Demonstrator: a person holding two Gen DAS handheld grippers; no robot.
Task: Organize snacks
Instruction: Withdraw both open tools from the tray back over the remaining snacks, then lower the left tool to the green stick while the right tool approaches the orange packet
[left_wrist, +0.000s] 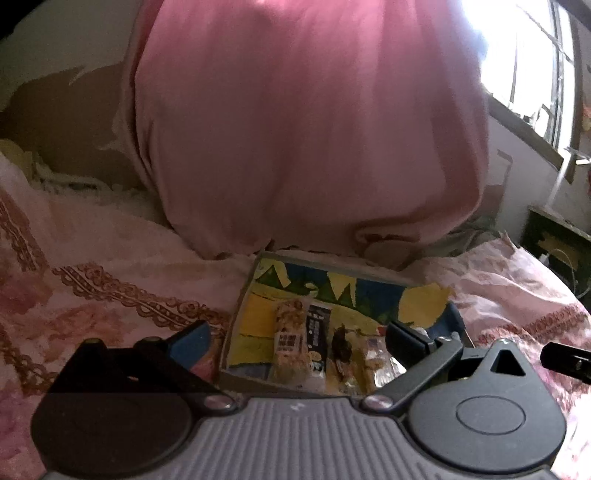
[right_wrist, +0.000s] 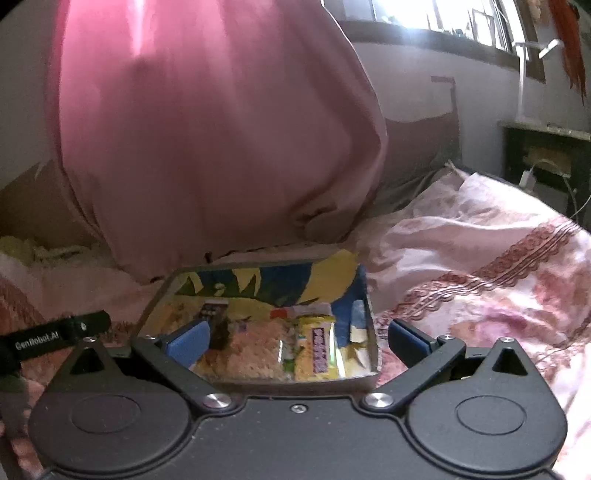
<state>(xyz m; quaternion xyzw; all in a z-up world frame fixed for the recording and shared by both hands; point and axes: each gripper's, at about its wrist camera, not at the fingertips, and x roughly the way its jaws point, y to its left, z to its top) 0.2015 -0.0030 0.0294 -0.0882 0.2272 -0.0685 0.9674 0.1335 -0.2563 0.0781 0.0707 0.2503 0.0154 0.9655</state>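
Both your claws, left claw (left_wrist: 299, 338) and right claw (right_wrist: 297, 341), gape wide and hold nothing. The snack packets (right_wrist: 280, 350) lie in the tray (right_wrist: 255, 380) just ahead, below the fingertips: light, crinkly, slippery; probably crushable, so pinch edges gently.

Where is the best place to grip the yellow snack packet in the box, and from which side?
Judging by its pose, grip the yellow snack packet across its narrow width, coming from above. It lies flat in the box, beside the rice-cracker pack, so the walls block the sides.
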